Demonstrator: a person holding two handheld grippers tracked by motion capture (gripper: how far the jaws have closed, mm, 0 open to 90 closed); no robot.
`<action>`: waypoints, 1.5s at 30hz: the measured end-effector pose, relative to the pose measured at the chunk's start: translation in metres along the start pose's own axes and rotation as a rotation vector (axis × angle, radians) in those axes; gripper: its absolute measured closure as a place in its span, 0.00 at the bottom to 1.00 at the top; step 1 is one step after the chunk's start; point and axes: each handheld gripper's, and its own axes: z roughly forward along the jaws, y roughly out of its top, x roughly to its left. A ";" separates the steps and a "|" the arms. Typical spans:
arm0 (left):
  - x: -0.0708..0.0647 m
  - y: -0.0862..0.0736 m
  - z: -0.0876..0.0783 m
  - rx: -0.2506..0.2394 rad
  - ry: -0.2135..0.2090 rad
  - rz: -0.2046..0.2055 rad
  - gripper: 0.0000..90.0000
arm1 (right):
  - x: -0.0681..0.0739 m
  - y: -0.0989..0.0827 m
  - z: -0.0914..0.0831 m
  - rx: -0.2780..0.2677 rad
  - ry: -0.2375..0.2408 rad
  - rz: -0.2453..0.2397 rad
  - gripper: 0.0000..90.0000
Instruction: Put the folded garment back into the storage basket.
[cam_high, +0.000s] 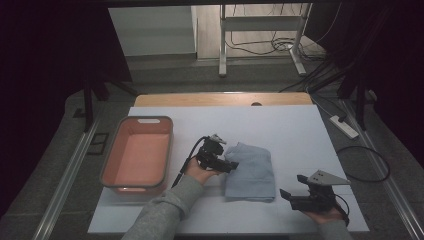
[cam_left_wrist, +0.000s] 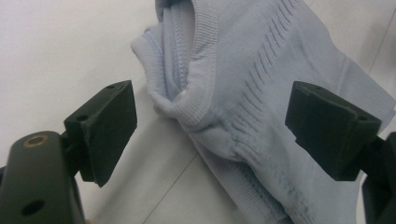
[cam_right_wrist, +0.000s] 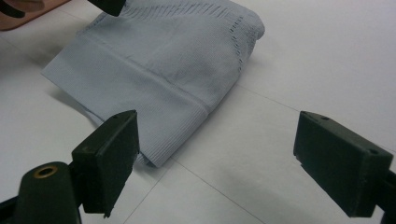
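A folded light blue knitted garment (cam_high: 250, 171) lies on the white table top (cam_high: 280, 130). My left gripper (cam_high: 231, 166) is open at the garment's left edge. In the left gripper view its jaws stand wide apart around the garment's ribbed collar fold (cam_left_wrist: 196, 100). My right gripper (cam_high: 292, 187) is open near the table's front right, a short way right of the garment. The right gripper view has the garment's ribbed hem corner (cam_right_wrist: 163, 109) ahead of the left jaw, with bare table between the jaws.
An empty pink tub (cam_high: 137, 152) with a grey rim stands at the left of the table. Beyond the table's far edge are a metal frame (cam_high: 260, 35), cables and a power strip (cam_high: 345, 125) on the floor.
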 end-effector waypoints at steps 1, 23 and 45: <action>0.001 0.001 0.001 0.001 -0.004 -0.009 0.18 | 0.000 0.000 0.000 0.001 0.000 0.000 0.17; 0.020 0.012 0.036 0.063 -0.071 -0.061 0.09 | 0.000 -0.001 0.002 0.011 0.009 0.000 0.17; 0.018 0.009 0.041 0.065 -0.184 -0.033 0.49 | 0.002 0.001 0.002 0.008 0.003 -0.009 0.17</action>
